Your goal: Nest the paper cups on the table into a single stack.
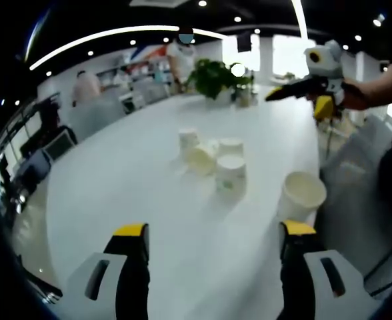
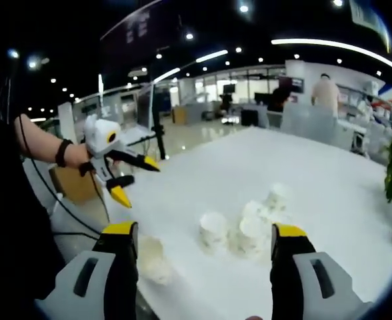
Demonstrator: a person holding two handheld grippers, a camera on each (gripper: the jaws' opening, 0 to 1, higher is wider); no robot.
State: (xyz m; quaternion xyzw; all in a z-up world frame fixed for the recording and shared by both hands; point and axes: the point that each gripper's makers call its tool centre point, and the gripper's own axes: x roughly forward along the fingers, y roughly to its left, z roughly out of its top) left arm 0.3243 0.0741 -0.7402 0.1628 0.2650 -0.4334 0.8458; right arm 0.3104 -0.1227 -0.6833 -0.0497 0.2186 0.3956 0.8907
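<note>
Several white paper cups stand bunched mid-table: one upright with a green print, one on its side, others behind it. A wider cup stands alone near the table's edge. My left gripper is open and empty, short of the cluster. My right gripper, held up beyond the table's far edge, is open. In the right gripper view my right gripper is open before the same cups, the lone cup sits low left, and the left gripper hovers open.
The long white table has a potted plant at its far end. A person stands behind it. Chairs line the table's left side. The person's forearm reaches in at left.
</note>
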